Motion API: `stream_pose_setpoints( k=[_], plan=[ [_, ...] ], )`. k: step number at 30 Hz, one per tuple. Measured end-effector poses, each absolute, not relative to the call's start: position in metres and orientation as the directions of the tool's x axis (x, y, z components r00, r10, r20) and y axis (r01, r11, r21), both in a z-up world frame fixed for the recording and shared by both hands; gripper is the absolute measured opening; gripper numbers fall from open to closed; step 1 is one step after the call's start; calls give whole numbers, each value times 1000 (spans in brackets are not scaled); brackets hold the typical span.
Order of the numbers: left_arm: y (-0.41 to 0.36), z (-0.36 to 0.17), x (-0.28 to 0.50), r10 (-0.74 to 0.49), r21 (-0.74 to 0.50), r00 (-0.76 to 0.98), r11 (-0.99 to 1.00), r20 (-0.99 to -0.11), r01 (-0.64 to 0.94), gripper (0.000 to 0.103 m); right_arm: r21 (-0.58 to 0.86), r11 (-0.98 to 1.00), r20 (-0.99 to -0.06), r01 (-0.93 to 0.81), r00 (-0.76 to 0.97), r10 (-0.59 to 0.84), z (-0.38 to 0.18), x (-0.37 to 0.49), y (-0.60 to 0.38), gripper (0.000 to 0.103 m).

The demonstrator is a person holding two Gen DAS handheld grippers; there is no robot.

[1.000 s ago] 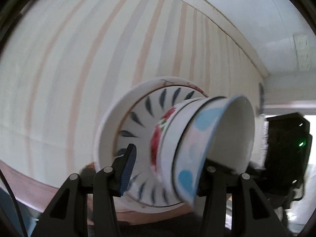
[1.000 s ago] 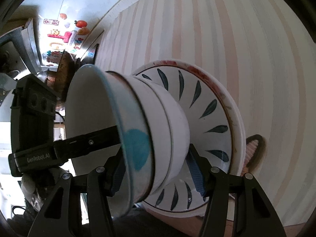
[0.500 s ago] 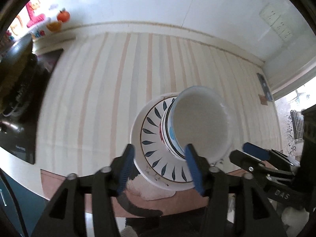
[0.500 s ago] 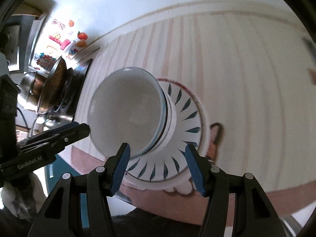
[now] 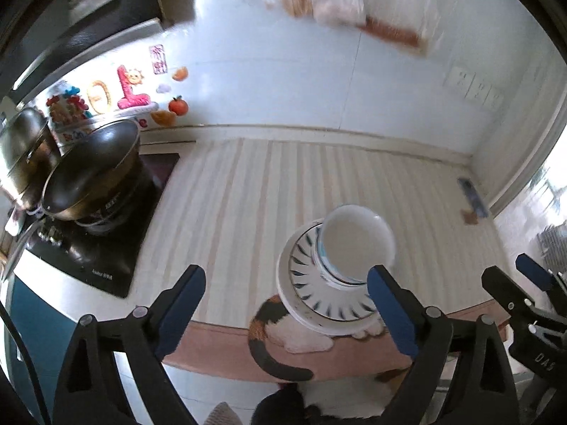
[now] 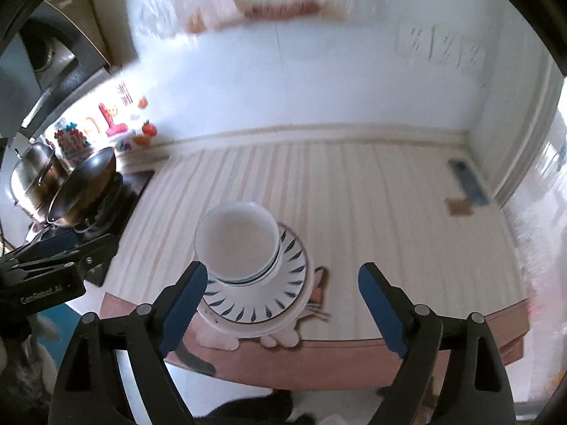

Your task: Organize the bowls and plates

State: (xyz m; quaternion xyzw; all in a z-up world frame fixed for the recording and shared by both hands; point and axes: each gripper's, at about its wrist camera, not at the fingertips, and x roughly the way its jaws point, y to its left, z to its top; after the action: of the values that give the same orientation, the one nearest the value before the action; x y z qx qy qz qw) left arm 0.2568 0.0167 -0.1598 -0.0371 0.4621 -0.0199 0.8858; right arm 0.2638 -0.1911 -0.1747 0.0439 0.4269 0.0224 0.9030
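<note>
A stack of white bowls (image 5: 357, 244) sits on a plate with dark leaf marks (image 5: 308, 294) near the front edge of the striped counter mat (image 5: 248, 212). The stack also shows in the right wrist view (image 6: 237, 241), on the plate (image 6: 269, 301). My left gripper (image 5: 287, 301) is open and empty, raised above and in front of the stack. My right gripper (image 6: 280, 297) is open and empty, also raised back from the stack. The right gripper shows at the right edge of the left wrist view (image 5: 531, 304).
A dark wok (image 5: 92, 173) and a steel pot (image 5: 21, 141) stand on a black hob (image 5: 92, 248) at the left. A cat-pattern mat (image 5: 283, 333) lies under the plate. A small blue item (image 6: 467, 180) lies at the far right by the wall.
Both grippers have opened wide and pulled up and back from the plate and bowls. The stack, held close and tilted a second ago, now rests flat on the counter.
</note>
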Motion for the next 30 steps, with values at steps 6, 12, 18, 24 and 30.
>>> stream_pose_setpoints(
  k=[6, 12, 18, 24, 30],
  plan=[
    [15, -114, 194, -53, -122, 668, 991, -742, -57, 100, 95, 995, -672, -27, 736, 84, -125, 203, -196, 94],
    [10, -85, 136, -14, -105, 698, 991, -716, -87, 103, 79, 997, -648, -26, 758, 71, -92, 140, -203, 96],
    [11, -62, 77, -4, -79, 723, 994, -691, -70, 103, 50, 998, -615, -33, 786, 56, -68, 69, -198, 97],
    [20, -49, 34, -27, -83, 746, 996, -665, -37, 103, 19, 1000, -572, -20, 820, 28, -43, -2, -186, 98],
    [34, -43, -1, -34, -73, 760, 997, -649, -18, 103, 40, 999, -570, 3, 821, 20, -30, -44, -170, 98]
  ],
)
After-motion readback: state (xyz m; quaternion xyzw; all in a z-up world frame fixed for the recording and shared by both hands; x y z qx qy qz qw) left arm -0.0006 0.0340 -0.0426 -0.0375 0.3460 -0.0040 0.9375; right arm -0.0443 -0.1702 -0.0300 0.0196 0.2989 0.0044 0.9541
